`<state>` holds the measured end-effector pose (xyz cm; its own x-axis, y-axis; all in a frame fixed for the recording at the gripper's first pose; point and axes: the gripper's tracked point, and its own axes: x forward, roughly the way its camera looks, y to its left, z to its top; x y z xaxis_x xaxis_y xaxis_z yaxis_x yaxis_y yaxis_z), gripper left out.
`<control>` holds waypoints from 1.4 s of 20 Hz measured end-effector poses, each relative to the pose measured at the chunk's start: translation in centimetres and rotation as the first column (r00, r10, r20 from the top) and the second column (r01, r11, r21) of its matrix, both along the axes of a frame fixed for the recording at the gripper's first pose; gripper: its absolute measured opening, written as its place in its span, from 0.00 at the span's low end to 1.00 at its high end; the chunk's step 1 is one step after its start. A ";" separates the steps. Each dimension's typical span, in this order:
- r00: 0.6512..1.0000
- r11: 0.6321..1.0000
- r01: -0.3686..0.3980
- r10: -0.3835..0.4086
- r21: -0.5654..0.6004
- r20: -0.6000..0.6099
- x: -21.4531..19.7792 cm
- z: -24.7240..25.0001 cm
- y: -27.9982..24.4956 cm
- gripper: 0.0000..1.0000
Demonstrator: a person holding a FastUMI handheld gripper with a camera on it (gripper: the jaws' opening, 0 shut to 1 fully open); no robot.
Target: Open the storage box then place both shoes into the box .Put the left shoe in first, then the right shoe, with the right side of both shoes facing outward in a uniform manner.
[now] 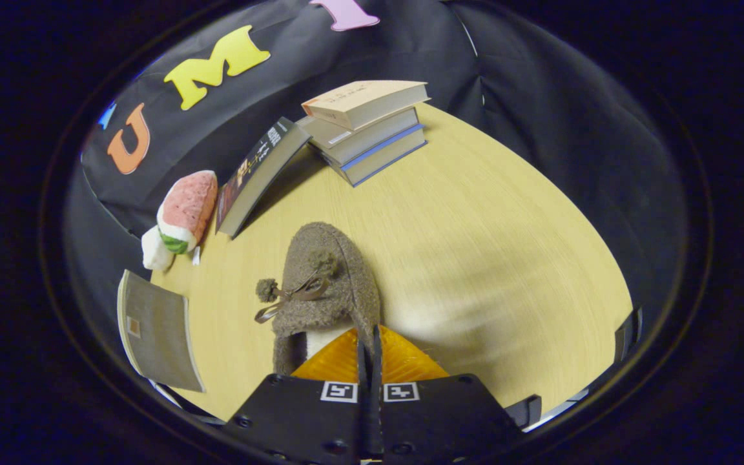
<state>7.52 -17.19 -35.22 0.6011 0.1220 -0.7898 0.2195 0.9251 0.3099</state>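
Fuzzy brown-grey cloth covers the slipper [330, 284], which we see just ahead of the fingers [369, 361], its toe pointing away from us toward the middle of the pale wood surface [488, 258]. A brown bow with two small pompoms sits on its upper, one pompom hanging off to its left side. Its heel end, with a pale lining, comes right up to the fingers. The fingers are drawn close together with only a narrow slit between them, and the slipper's heel rim on its right side runs into that slit; we take it that they pinch this rim, though the contact itself is partly hidden.

At the far edge of the surface we see a stack of books [367, 129], three or so, lying flat and slightly fanned. A dark book [257, 174] leans tilted against the left side of that stack. Just beside it, near the far left edge, lies a plush toy [181, 219], pink on top with a white and green band. At the near left edge a grey booklet [155, 332] hangs partly over the rim of the surface. The right half of the surface shows bare wood grain. Black cloth [540, 97] hangs behind and around the surface.
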 end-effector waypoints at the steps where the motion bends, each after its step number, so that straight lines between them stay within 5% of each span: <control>1: 1.000 1.000 0.010 -0.011 0.009 0.002 -0.4 0.6 0.4 0.00; 10: 0.991 0.996 0.067 -0.074 0.058 0.111 -1.9 10.7 9.7 0.00; 17: 0.974 0.996 -0.002 -0.018 0.087 0.224 -1.7 19.6 24.0 0.00; 28: 0.968 0.994 -0.089 0.073 0.058 0.239 -2.8 19.2 41.5 0.00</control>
<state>4.76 24.31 -16.04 0.7554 0.2261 -0.6151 0.0579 0.9119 0.4064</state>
